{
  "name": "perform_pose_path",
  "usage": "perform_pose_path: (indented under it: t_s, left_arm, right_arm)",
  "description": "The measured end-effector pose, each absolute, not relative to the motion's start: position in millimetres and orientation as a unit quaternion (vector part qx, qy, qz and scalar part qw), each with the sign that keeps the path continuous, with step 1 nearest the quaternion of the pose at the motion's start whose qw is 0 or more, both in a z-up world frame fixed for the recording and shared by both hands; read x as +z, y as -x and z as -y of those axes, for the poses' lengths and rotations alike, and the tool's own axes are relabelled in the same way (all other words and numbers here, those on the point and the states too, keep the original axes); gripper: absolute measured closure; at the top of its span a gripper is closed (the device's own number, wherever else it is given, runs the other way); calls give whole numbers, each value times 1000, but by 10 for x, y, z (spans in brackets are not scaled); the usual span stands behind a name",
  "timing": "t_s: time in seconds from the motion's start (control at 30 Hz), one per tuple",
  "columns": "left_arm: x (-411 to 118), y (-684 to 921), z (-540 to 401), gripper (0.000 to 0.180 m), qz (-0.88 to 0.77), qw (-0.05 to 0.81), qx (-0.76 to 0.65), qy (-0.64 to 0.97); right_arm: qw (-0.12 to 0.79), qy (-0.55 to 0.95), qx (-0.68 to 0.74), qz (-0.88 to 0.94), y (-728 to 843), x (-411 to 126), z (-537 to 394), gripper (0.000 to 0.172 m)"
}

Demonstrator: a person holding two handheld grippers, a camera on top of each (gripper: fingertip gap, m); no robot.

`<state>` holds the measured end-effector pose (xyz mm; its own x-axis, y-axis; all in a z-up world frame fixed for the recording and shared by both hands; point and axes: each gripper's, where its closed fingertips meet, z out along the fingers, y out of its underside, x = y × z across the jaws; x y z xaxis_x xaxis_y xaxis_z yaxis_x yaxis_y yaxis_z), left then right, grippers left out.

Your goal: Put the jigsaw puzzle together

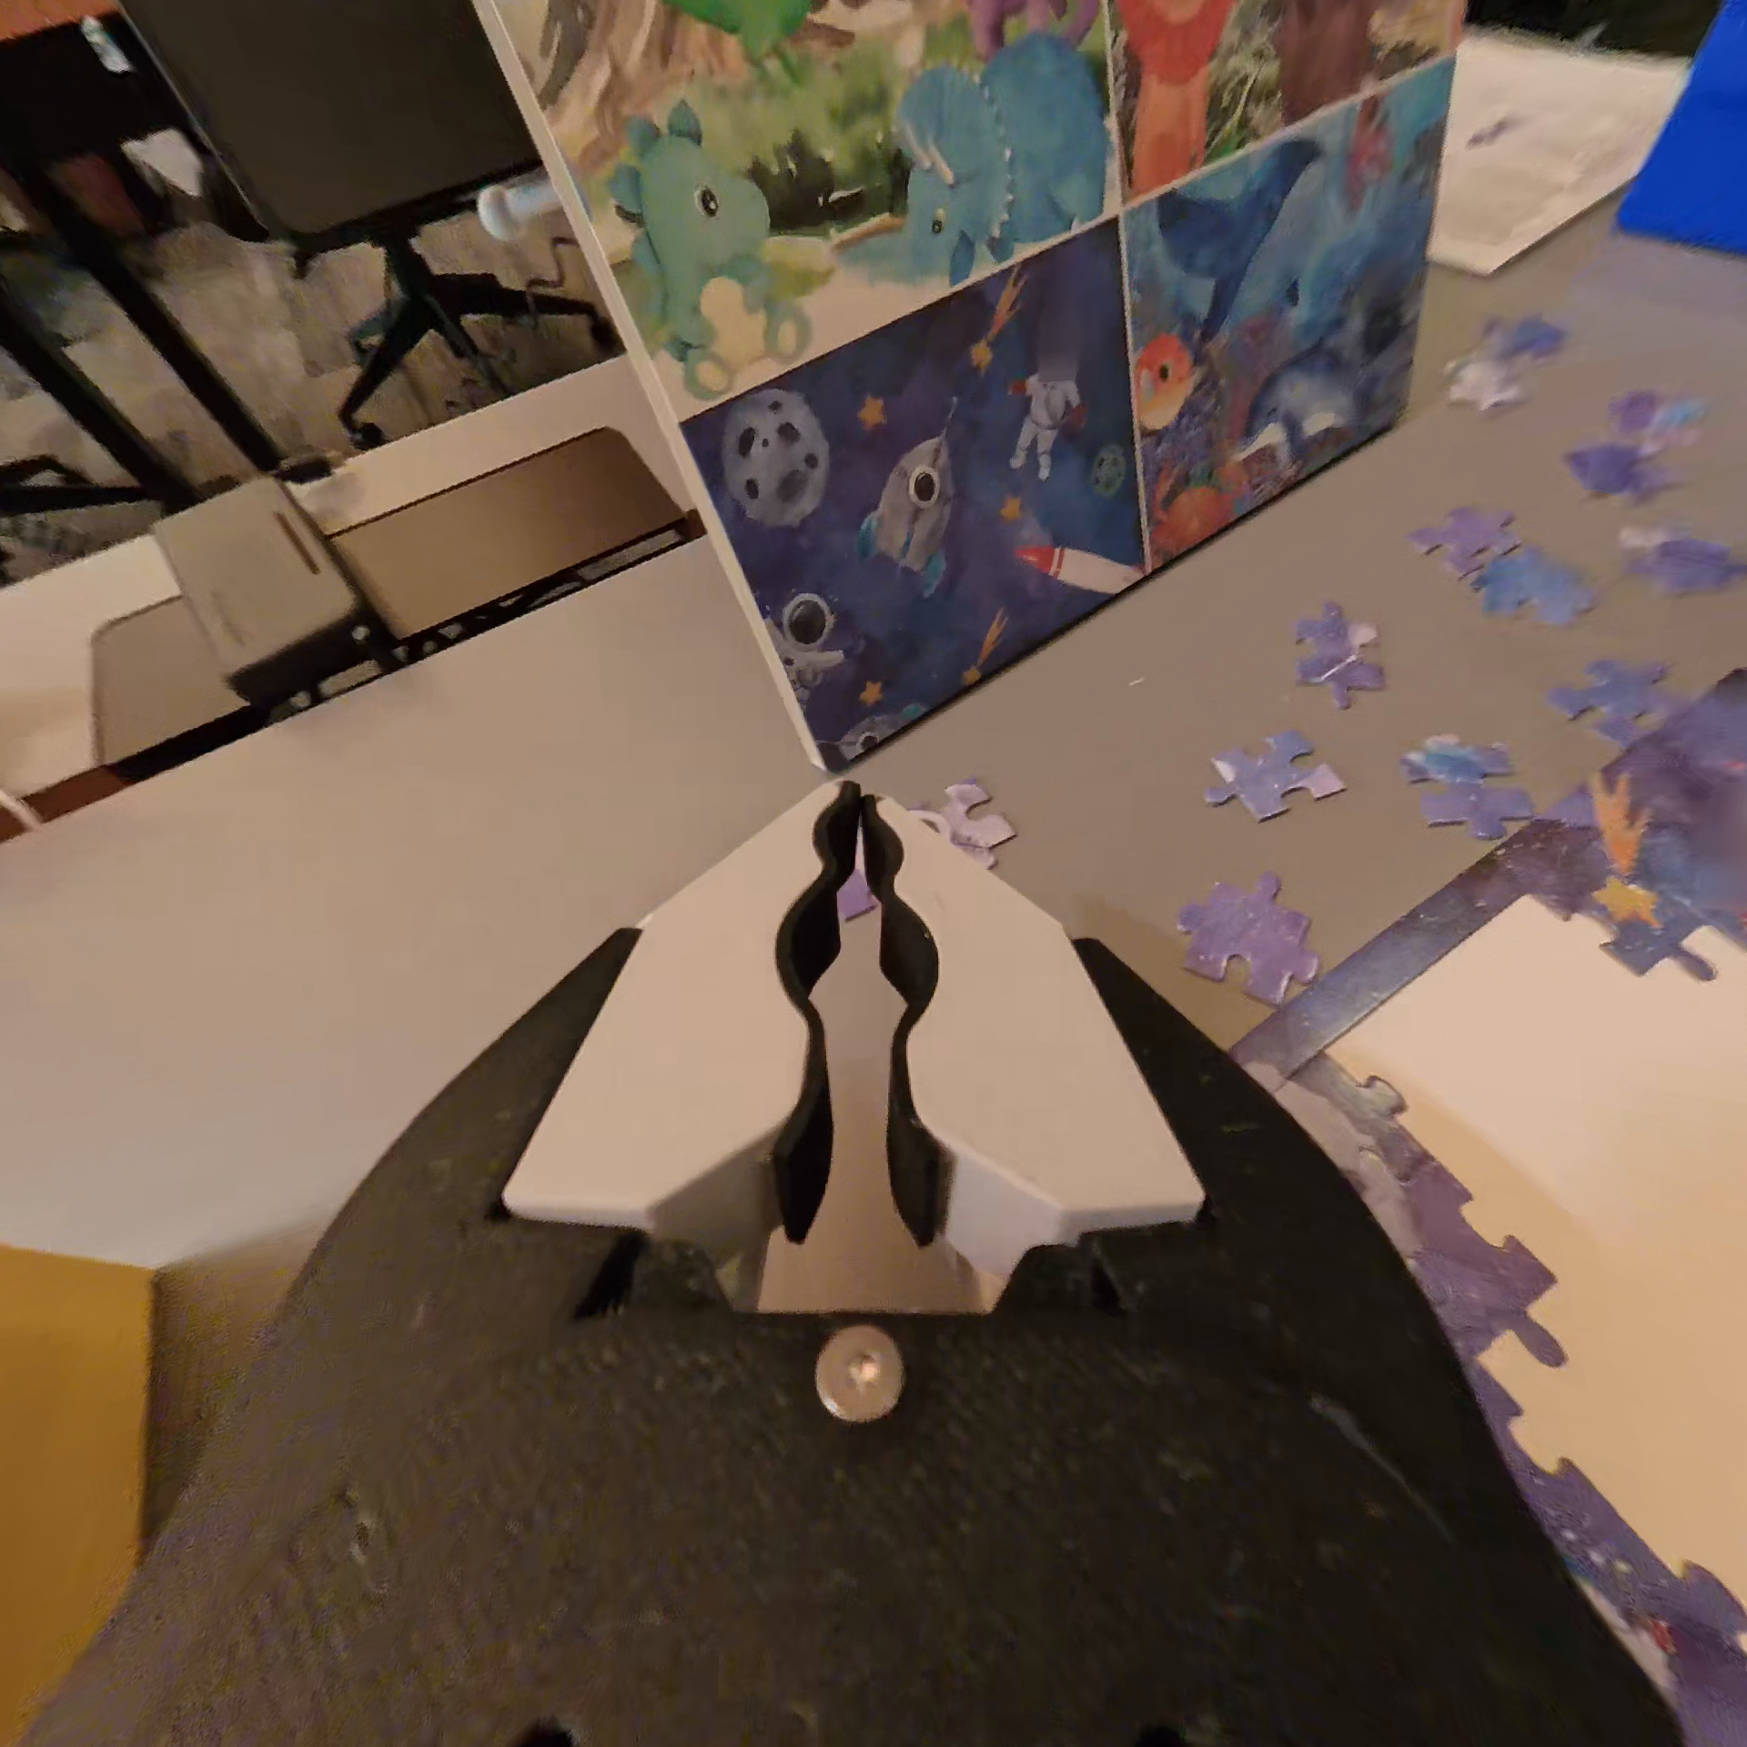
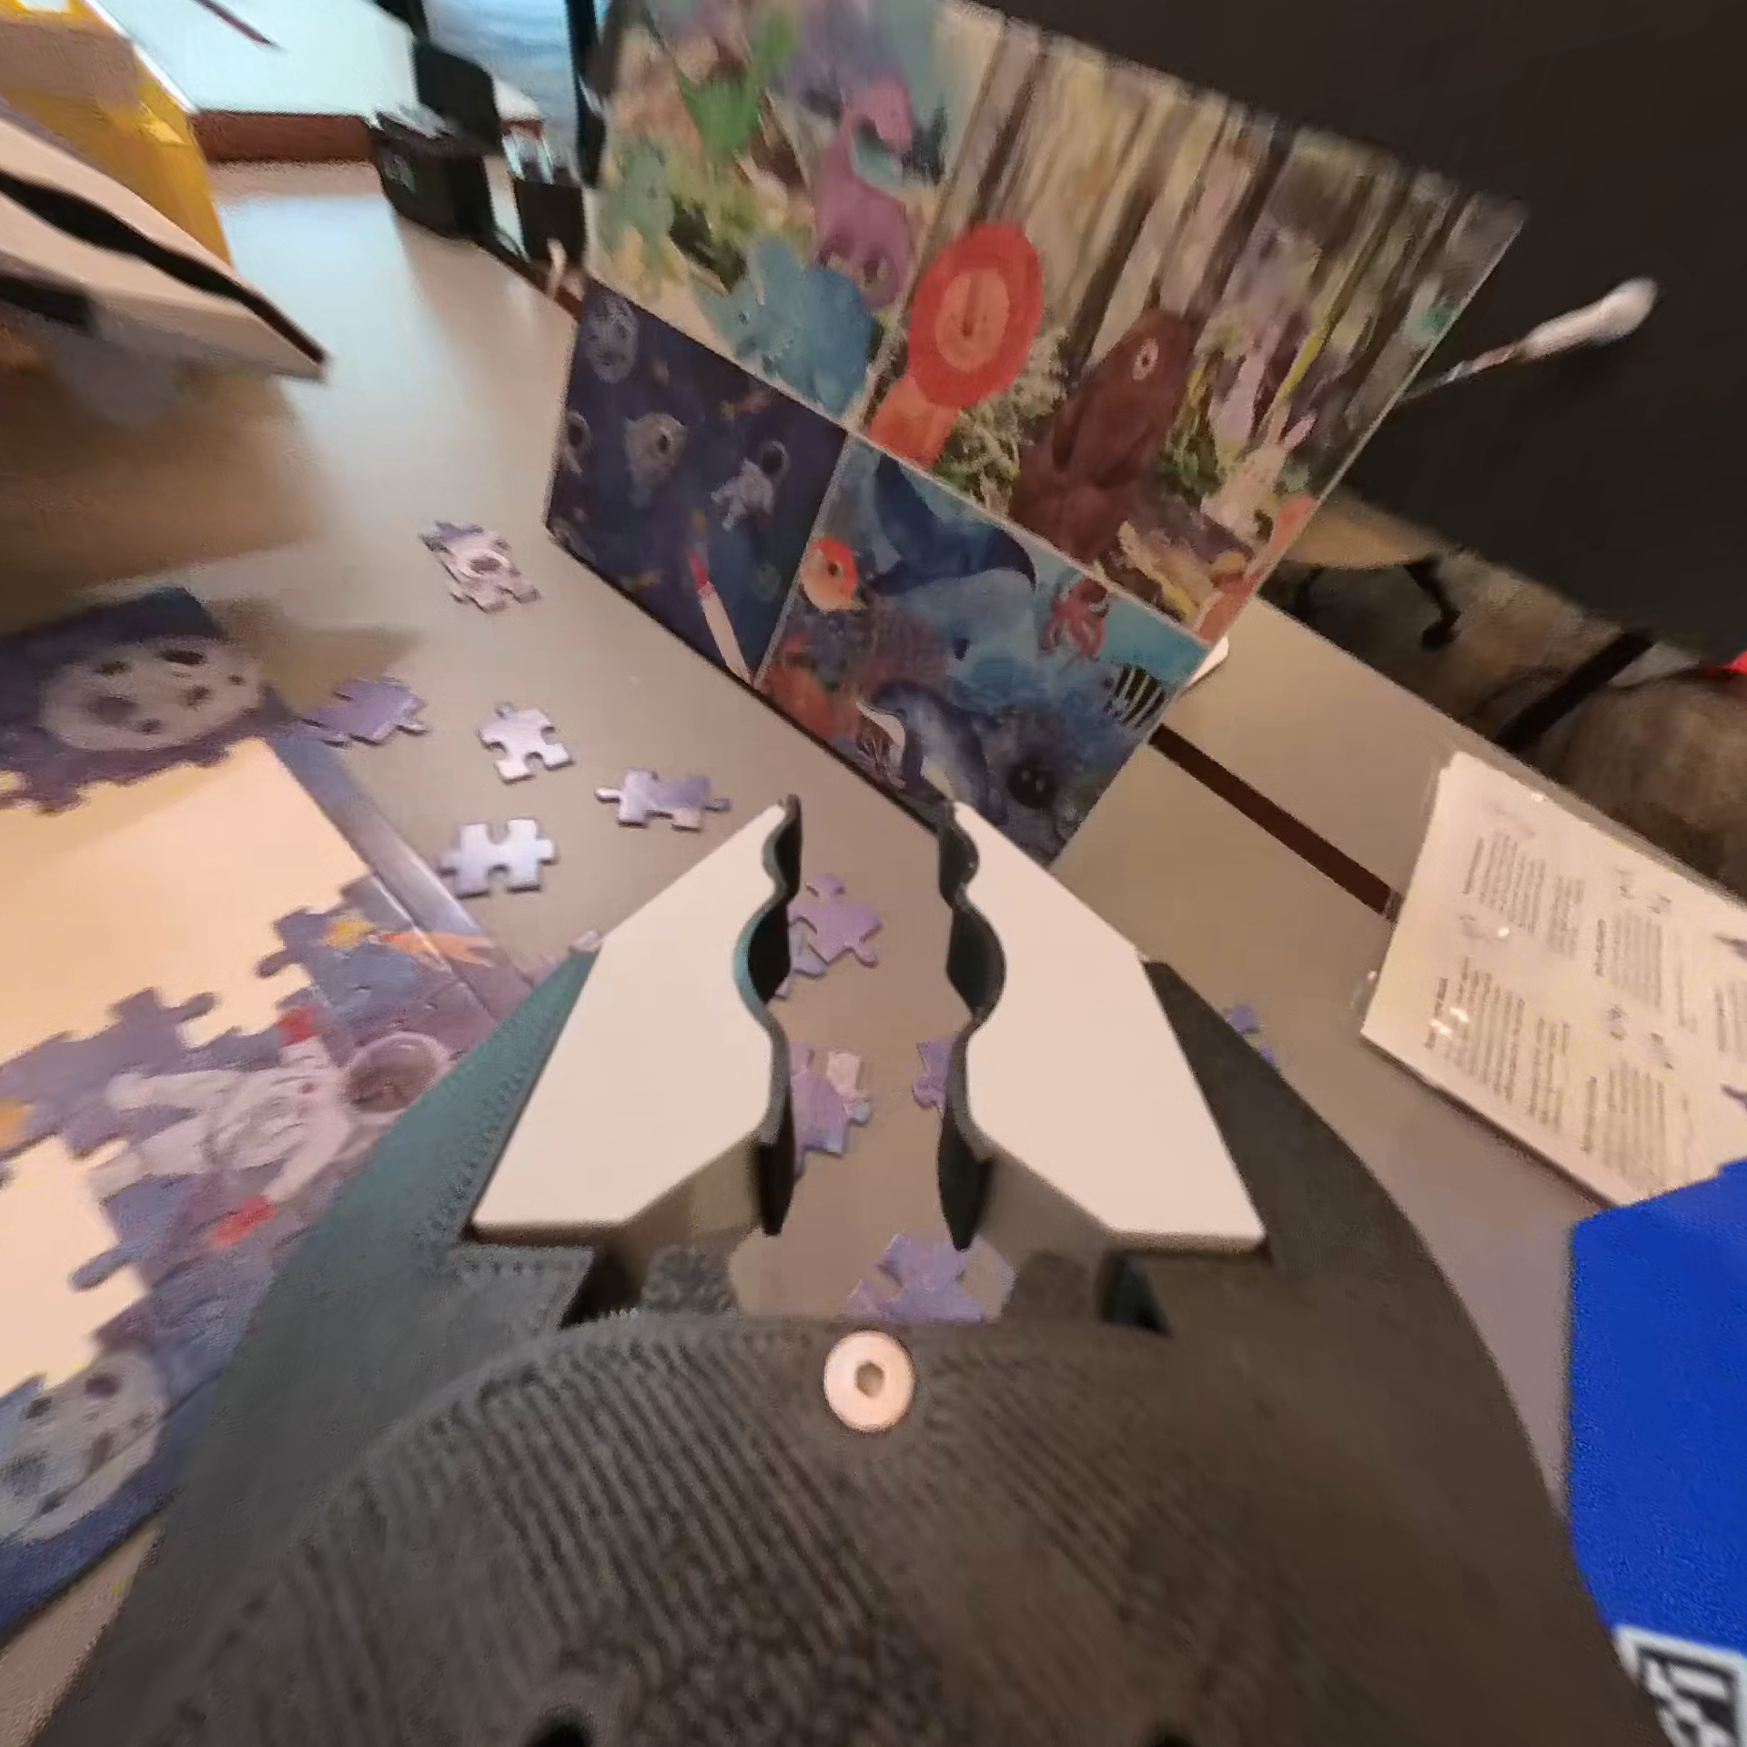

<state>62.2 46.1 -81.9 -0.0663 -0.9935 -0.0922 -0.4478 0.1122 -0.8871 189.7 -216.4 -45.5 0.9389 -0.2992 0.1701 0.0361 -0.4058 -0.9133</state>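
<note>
My left gripper (image 1: pixel 856 804) has its fingertips closed together just above the grey table (image 1: pixel 378 945), near the corner of the upright puzzle box (image 1: pixel 945 473). A pale purple piece (image 1: pixel 978 832) lies on the table right behind its tips, partly hidden by the fingers. The partly built space puzzle (image 1: pixel 1664 804) on its cream board lies to the right. My right gripper (image 2: pixel 870 822) is open above a loose purple piece (image 2: pixel 837 922) on the table; its pads do not touch the piece. The puzzle (image 2: pixel 284 1059) lies to its left, the box (image 2: pixel 851 567) ahead.
Several loose purple pieces (image 1: pixel 1248 936) (image 2: pixel 496 856) are scattered between the puzzle and the box. A printed sheet (image 2: pixel 1560 993) lies at the right, with a blue object (image 2: pixel 1664 1371) near it. A white box (image 2: pixel 142 302) sits far left. The table edge (image 1: pixel 284 756) is to the left. My right fingertips sit around 30 cm from my left ones. Measured from the fingertips, the partly built space puzzle (image 1: pixel 1664 804) is 15 cm or so from the right gripper and 25 cm from the left.
</note>
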Motion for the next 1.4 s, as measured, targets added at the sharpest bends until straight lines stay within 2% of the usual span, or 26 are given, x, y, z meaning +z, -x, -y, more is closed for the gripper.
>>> perform_pose_path:
  t_s: [0.1, 0.2, 0.3, 0.57, 1.0, 1.4]
  left_arm:
    - [-871, -609, -447, 180, -644, 367, -362, 565]
    - [-897, -602, -386, 173, -653, 354, -369, 558]
    - [-918, -607, -299, 167, -661, 342, -379, 550]
    - [-1033, -601, -425, 166, -656, 342, -365, 566]
    - [-1024, -594, -451, 166, -652, 344, -370, 566]
    - [-1033, -593, -531, 167, -632, 343, -386, 578]
  right_arm:
    - [480, 857, -157, -104, -2013, -798, 2293, 142]
    - [477, 841, -225, -122, -2167, -794, 2643, 154]
    - [452, 832, -284, -151, -2392, -694, 3028, 151]
    - [560, 779, -175, -222, -2402, -556, 3271, 151]
    - [506, 806, -229, -205, -2490, -840, 3280, 155]
    - [577, 764, -200, -210, -2429, -601, 3244, 155]
